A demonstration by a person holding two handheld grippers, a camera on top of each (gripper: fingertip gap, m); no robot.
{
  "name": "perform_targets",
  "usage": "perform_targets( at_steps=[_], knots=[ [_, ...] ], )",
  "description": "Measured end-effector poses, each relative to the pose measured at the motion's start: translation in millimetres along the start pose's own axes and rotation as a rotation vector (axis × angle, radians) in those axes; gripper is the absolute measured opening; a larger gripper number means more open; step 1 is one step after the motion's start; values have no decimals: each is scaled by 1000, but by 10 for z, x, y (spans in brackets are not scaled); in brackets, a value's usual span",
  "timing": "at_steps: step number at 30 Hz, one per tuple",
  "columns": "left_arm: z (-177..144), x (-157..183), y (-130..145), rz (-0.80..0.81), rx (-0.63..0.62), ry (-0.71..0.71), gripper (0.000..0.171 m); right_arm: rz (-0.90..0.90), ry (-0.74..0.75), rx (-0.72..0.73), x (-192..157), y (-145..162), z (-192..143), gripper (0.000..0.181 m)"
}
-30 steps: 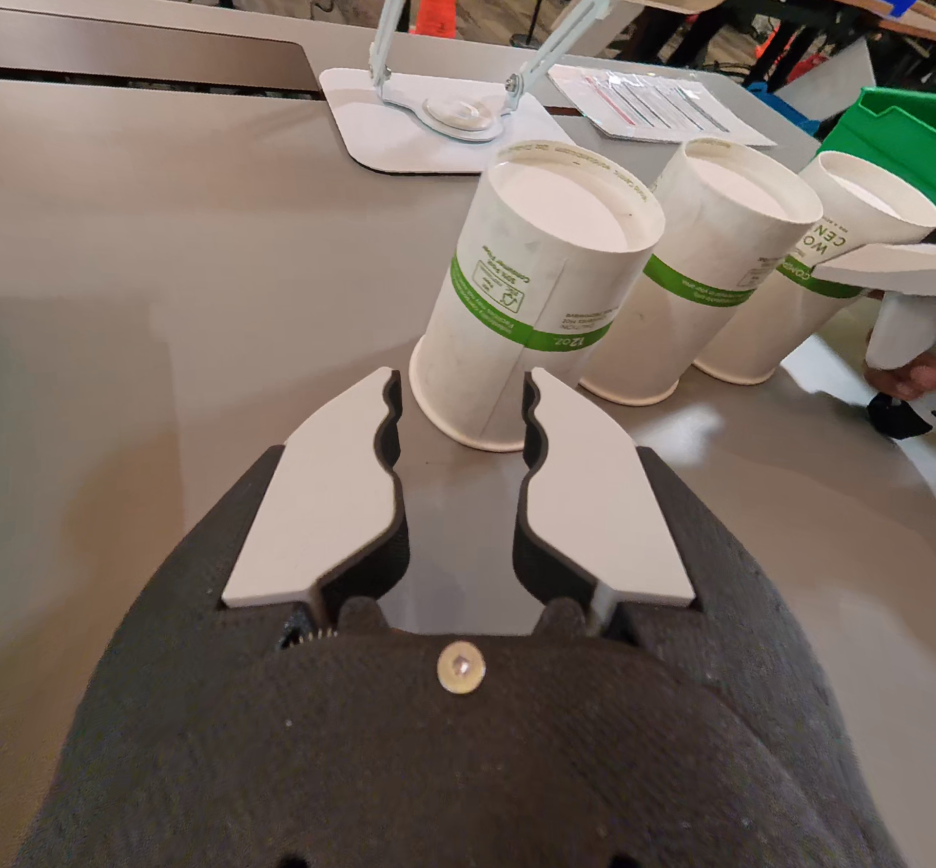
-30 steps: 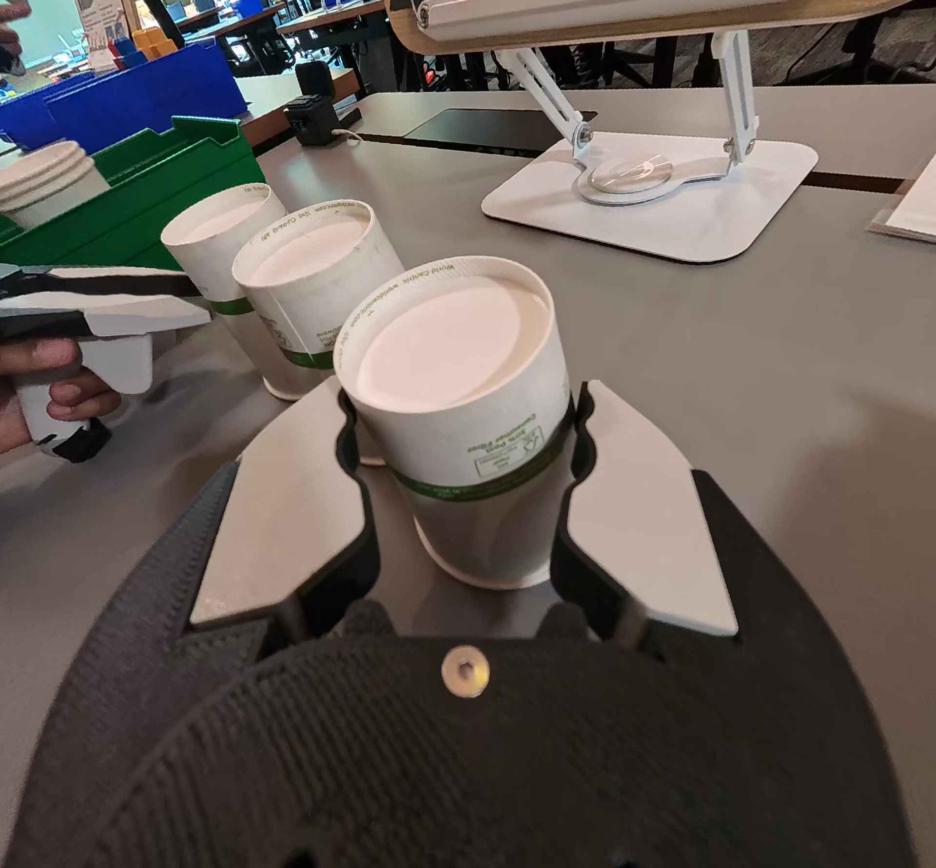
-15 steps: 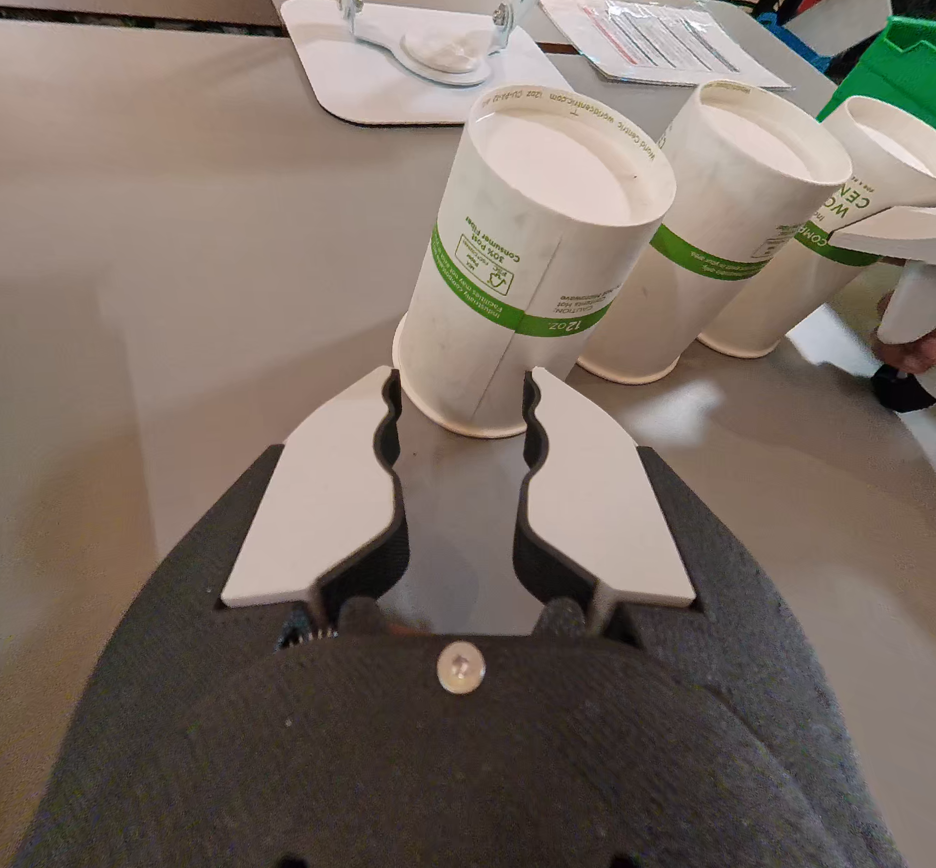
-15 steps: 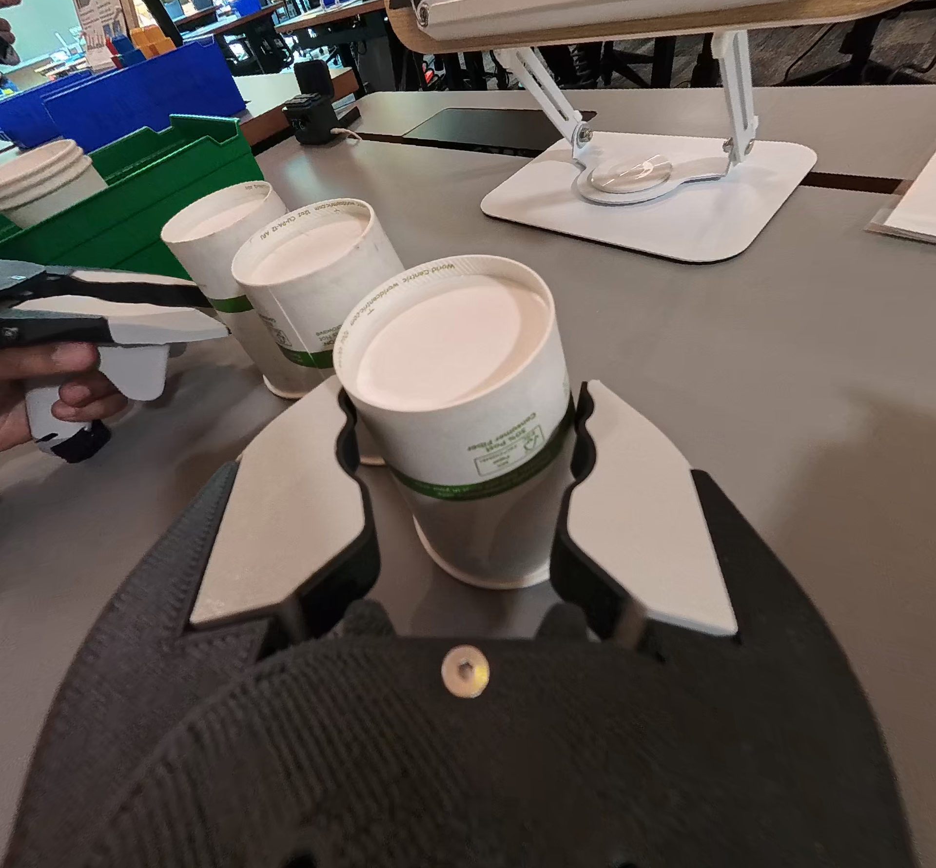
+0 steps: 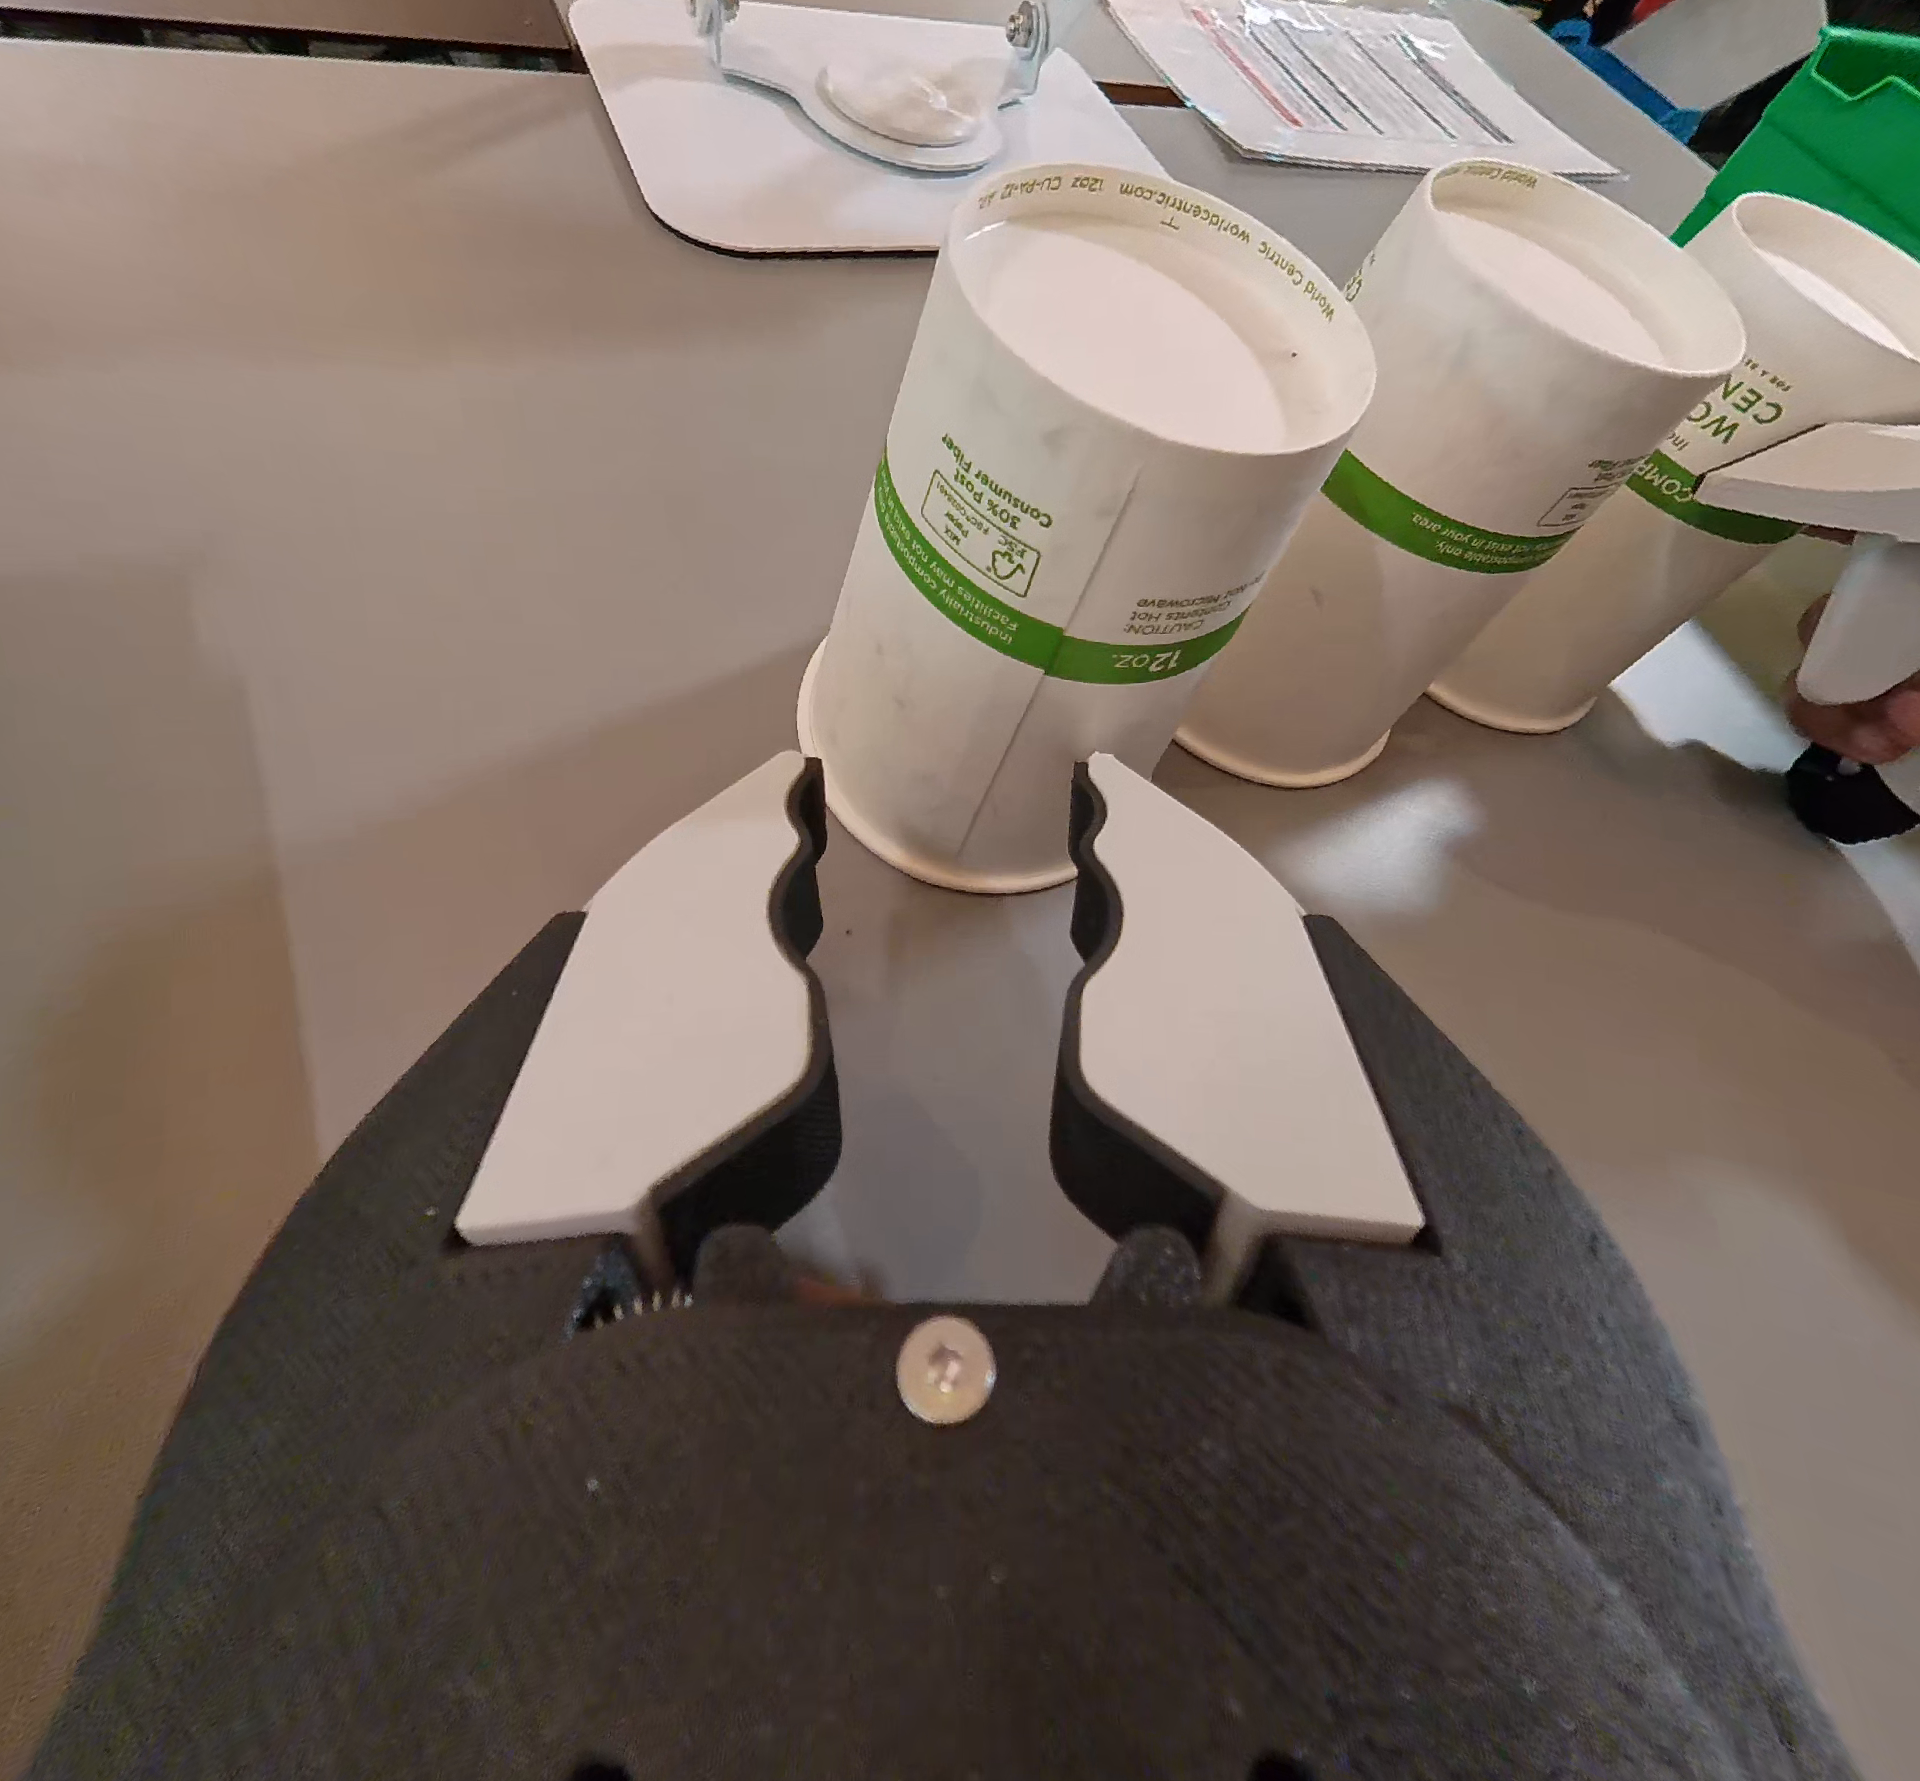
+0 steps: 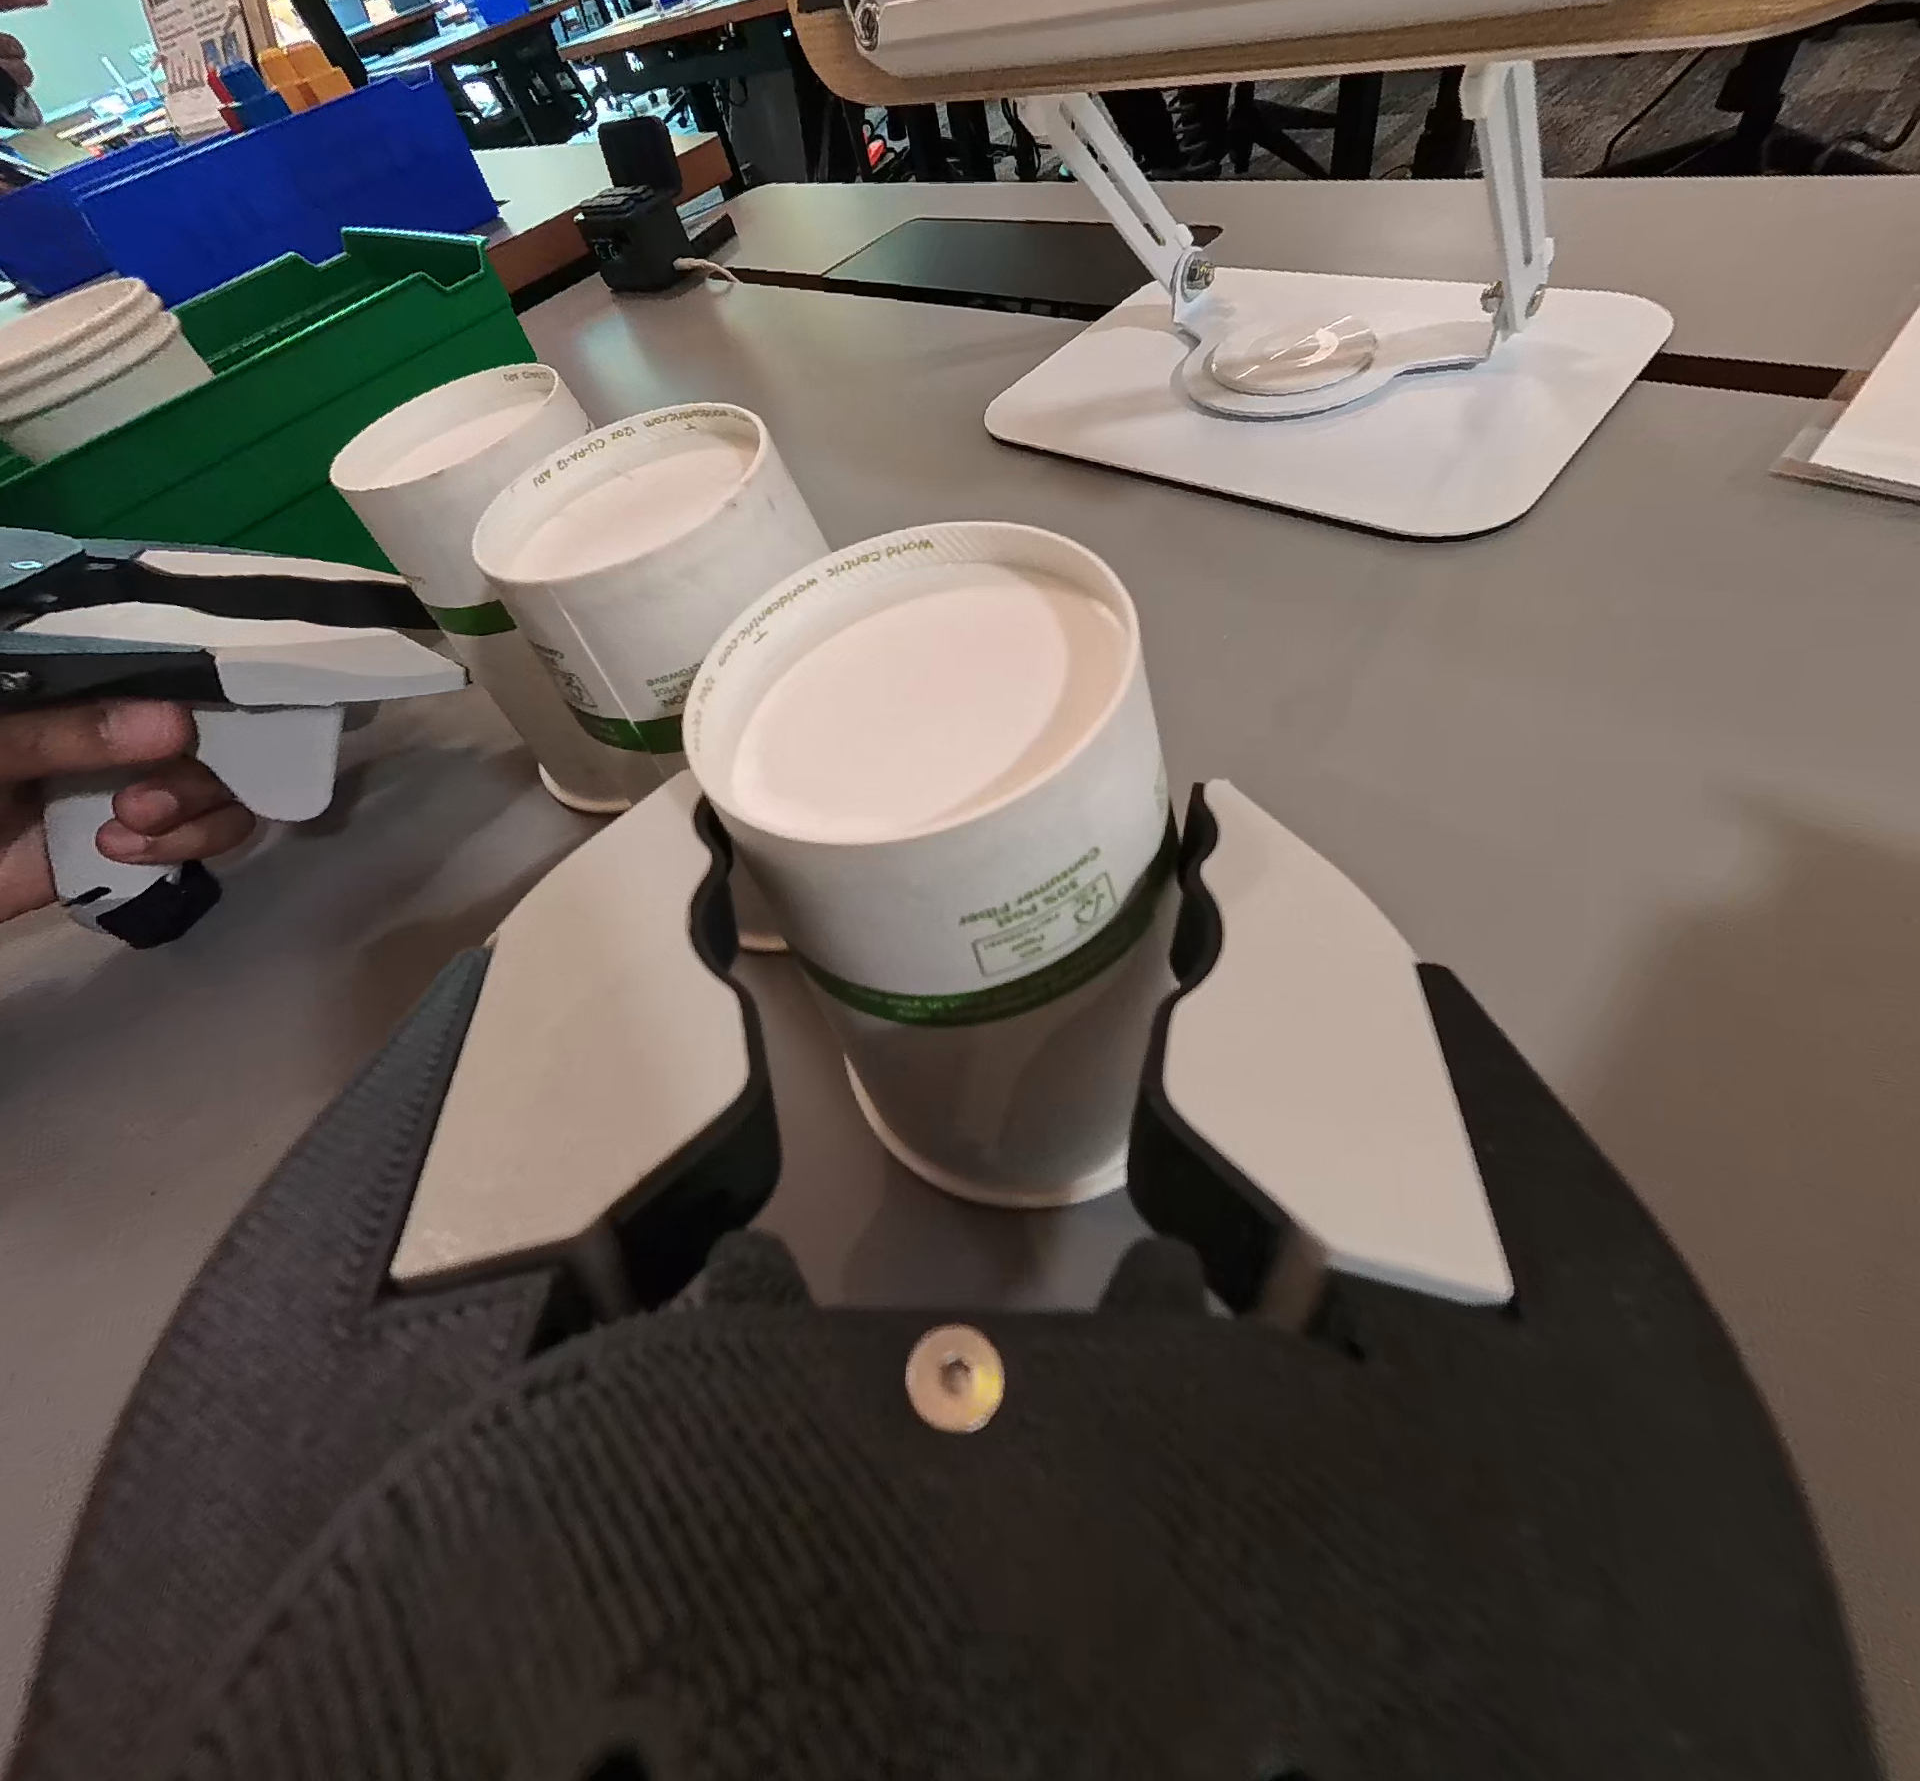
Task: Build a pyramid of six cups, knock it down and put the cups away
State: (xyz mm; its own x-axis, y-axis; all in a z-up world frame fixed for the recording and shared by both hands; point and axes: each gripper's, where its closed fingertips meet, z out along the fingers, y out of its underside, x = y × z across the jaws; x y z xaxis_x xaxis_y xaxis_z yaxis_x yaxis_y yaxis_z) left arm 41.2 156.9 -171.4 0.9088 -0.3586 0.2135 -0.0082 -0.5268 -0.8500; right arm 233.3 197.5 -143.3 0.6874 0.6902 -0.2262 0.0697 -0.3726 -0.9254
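Each camera sits low behind its claw, close to opposite ends of the cup row (image 5: 1455, 526), sharing the white stand (image 6: 1340, 401).

Green print on bands and rims of upturned paper cups (image 5: 1091, 536); printed lines on bagged sheet (image 5: 1340, 69); wording not copied.

- Grey table (image 5: 312, 443) carries it all.
- White stand base (image 5: 831, 121) sits on it, our landmark.
- Three upturned paper cups (image 5: 1091, 536) stand in a row near the base.
- Bagged sheet (image 5: 1340, 69) lies just beside the base.
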Motion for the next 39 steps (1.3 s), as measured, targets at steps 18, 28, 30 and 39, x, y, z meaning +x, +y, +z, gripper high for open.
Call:
perform_targets(
  at_steps=[18, 28, 30, 39],
  knots=[
    [-9, 4, -6, -1, 5, 5, 47, 6, 14, 7, 15, -7, 10, 84],
    [-9, 3, -6, -3, 6, 5, 47, 7, 15, 8, 15, -7, 10, 84],
    [-9, 4, -6, -3, 5, 6, 47, 7, 15, 8, 16, -7, 11, 84],
    [-9, 5, -7, -3, 6, 6, 47, 14, 9, 8, 12, -5, 5, 90]
  ],
)
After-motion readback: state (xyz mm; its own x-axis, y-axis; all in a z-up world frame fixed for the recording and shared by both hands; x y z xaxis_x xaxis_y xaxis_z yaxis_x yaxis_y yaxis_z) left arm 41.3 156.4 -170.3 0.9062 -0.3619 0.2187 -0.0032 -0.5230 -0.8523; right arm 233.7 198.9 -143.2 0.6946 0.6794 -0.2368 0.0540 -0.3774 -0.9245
